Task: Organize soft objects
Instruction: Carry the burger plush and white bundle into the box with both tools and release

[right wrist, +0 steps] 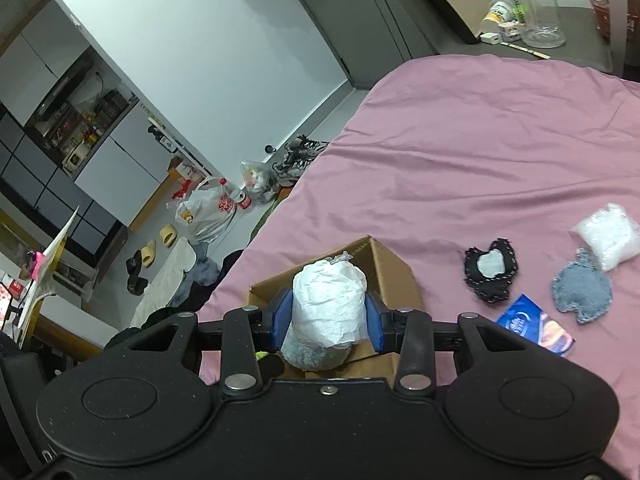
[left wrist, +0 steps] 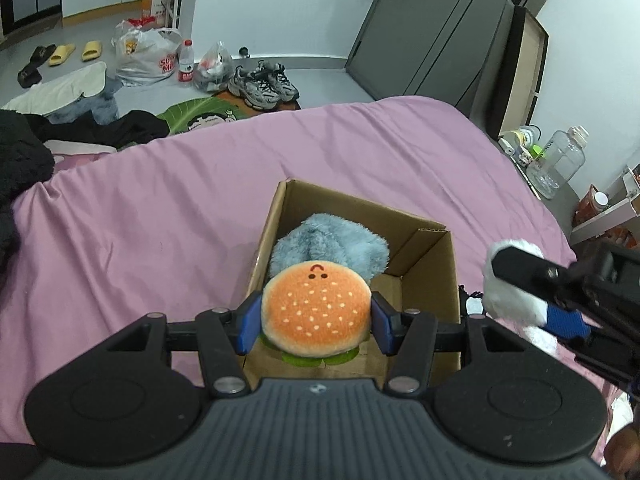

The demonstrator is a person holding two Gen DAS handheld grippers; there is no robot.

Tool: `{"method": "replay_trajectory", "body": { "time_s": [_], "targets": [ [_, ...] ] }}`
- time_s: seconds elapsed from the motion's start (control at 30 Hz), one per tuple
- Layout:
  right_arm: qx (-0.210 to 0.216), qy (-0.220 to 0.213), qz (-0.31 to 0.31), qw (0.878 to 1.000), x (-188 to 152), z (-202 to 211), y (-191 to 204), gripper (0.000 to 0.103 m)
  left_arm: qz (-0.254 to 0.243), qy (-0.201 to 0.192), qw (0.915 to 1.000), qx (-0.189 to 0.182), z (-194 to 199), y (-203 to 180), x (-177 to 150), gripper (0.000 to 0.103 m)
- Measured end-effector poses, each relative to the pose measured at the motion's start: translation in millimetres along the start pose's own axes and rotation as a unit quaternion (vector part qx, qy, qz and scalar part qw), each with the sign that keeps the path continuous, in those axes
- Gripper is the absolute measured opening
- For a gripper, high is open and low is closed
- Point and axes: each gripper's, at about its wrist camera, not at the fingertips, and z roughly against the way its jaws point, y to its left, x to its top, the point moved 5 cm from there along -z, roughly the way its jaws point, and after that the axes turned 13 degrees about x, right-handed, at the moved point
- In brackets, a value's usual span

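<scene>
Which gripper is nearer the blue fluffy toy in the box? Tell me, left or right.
Left. The left gripper holds the burger plush just above the blue fluffy toy inside the cardboard box. The right gripper holds a white bundle beside the box.

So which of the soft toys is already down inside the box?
The fluffy blue-grey plush, lying inside the cardboard box. The burger plush is in the left jaws; the right jaws hold a white bundle.

A bed with a pink sheet (left wrist: 360,152) fills the room's middle — grey floor (left wrist: 320,76) beyond, pale blue walls (left wrist: 280,0), dark grey door (left wrist: 432,28), white cabinets (right wrist: 116,168).
</scene>
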Motion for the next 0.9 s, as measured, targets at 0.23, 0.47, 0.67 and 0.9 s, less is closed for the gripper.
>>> {"method": "replay_trajectory", "body": {
  "time_s": [0.23,0.47,0.67,0.9],
  "targets": [
    [-0.004,0.001,0.008,1.0,6,-13,7,0.038,0.006,0.015,0.9999,-0.003,-11,4,-1,0.055],
    [-0.005,0.005,0.011,1.0,9,-22,11,0.038,0.016,0.035,0.9992,-0.014,-17,5,0,0.06],
    [-0.01,0.017,0.013,1.0,7,-30,7,0.038,0.03,0.029,0.999,-0.016,-13,9,4,0.061],
    [-0.012,0.033,0.012,0.999,7,-39,1,0.041,0.028,0.026,0.9992,-0.012,-14,6,4,0.061]
  ]
}}
